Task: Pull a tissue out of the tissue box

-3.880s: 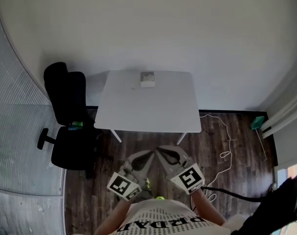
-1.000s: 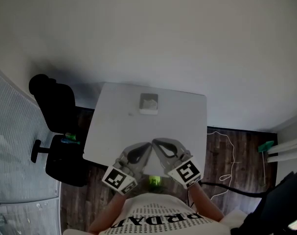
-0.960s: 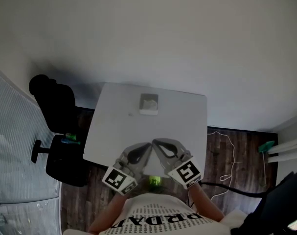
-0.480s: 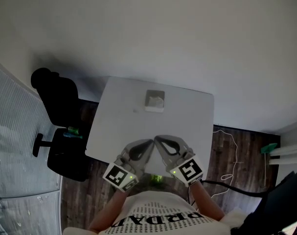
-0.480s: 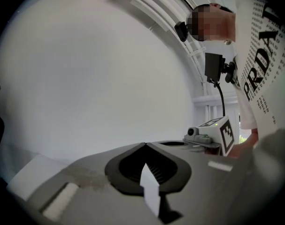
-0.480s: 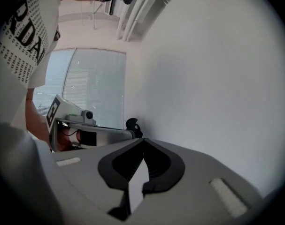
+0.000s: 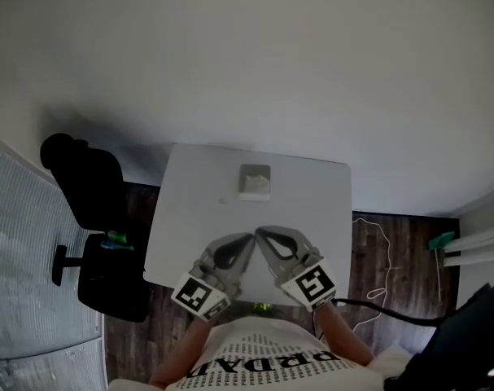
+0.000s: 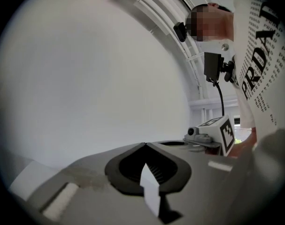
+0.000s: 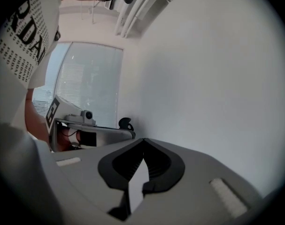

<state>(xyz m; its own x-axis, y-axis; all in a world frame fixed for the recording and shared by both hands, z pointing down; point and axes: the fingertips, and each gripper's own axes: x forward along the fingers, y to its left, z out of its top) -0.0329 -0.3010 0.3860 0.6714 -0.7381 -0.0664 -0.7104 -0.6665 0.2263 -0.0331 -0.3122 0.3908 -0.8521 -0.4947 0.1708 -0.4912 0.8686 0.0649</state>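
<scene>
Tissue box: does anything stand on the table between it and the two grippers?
Nothing visible does. Only bare white table lies between the tissue box near its far edge and the shut left gripper and right gripper over its near side.

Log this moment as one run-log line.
stage: pre-grasp | left claw: shut, empty | right claw: shut, empty | tissue box: on table, beyond both claws, untouched

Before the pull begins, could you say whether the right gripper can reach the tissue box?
Probably yes: only bare table lies between the right gripper and the tissue box, though its jaws are shut.
</scene>
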